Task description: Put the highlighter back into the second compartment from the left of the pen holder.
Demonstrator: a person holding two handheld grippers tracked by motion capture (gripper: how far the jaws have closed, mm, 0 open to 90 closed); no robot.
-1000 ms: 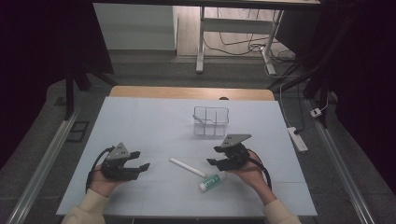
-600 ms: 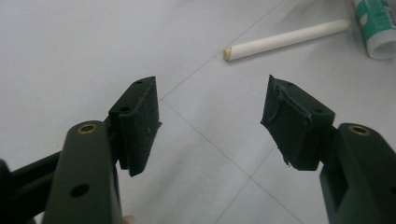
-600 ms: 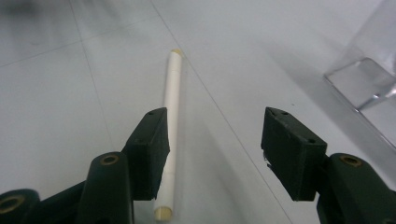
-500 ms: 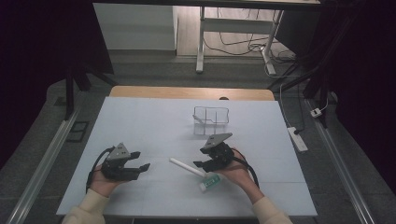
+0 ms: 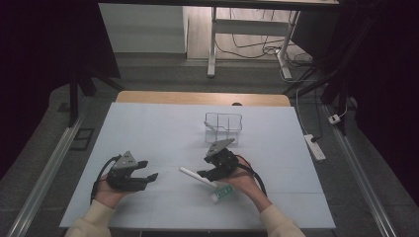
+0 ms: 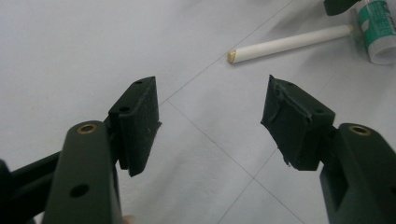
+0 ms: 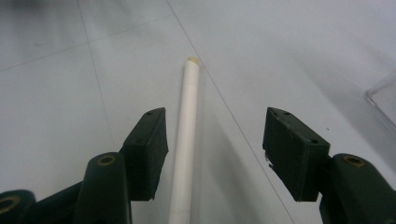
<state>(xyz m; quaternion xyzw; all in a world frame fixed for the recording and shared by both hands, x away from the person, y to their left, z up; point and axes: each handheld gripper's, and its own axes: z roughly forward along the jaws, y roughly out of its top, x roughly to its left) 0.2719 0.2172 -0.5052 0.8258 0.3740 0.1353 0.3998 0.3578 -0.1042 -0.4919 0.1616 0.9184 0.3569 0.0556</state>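
**A:** How far along was the work at that moment?

**B:** Early, by my reading. The thin white paper-wrapped stick [image 5: 194, 176] lay flat on the pale blue-white bench [image 5: 148, 128], not yet lifted. The right hand-held gripper [image 5: 210, 174] sat low over it, jaws standing apart and having just been opening a little further, with the stick running up between them but nearer one pad; neither pad pressed on it.

**A:** So nothing was held?

**B:** Nothing. In the right gripper view the stick [image 7: 186, 135] passed between the two black jaws with a gap on either side. The left hand-held gripper [image 5: 148, 178] rested well off to the left, jaws wide and empty, pointed toward the stick from a distance; its own view showed the stick's tan end [image 6: 289, 43] farther off.

**A:** And the other things?

**B:** A white tube with a green label [image 5: 222, 193] lay just beside the right hand, near the stick's lower end, untouched. The clear plastic divided box [image 5: 224, 127] stood farther up the bench, apart from both hands; what looked like one small pale piece leaned inside, though I couldn't tell what it was.

**A:** What was left, then?

**B:** Judging by the layout: closing on the stick, lifting it, and probably carrying it to the box. The tube likely waited its turn after.
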